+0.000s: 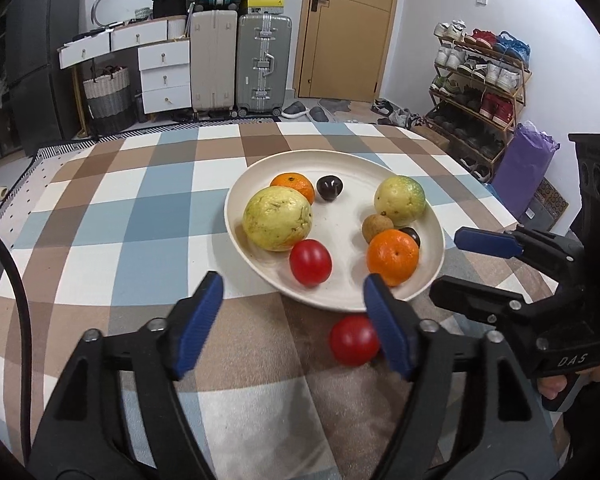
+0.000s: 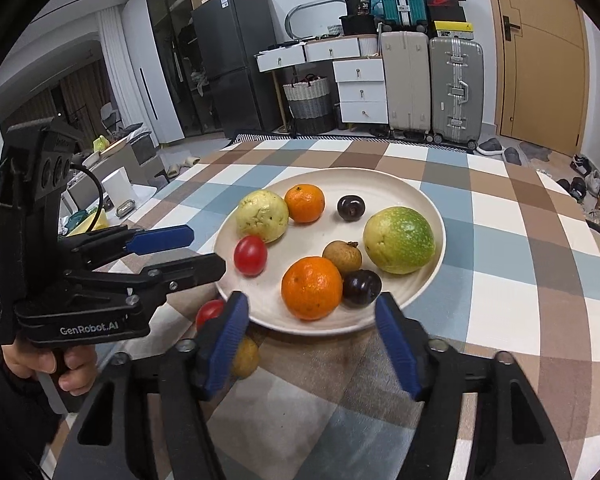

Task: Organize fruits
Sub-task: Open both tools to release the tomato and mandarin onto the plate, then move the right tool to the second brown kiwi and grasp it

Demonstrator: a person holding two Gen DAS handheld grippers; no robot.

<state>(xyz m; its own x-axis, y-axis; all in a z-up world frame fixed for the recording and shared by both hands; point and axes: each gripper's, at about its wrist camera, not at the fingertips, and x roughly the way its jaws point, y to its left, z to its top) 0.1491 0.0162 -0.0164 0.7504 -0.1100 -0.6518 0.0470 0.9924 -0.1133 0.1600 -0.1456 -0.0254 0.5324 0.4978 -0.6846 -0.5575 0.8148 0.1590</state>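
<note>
Your worktop (image 1: 100, 216), under a checked cloth, carries a cream plate (image 1: 340, 168) near its middle. On the plate lie two yellow-green guavas (image 1: 278, 218), two oranges (image 1: 392, 256), one red tomato (image 1: 310, 261), two dark plums (image 1: 329, 188) and a brown longan (image 1: 377, 227). A second tomato (image 1: 354, 340) rests on the cloth just outside the plate's near rim, beside a small yellow-brown fruit (image 2: 245, 356). Your left gripper (image 1: 294, 320) has its jaws wide with nothing between them. Your right gripper (image 2: 312, 340) likewise stands with jaws wide and empty, at the near rim.
</note>
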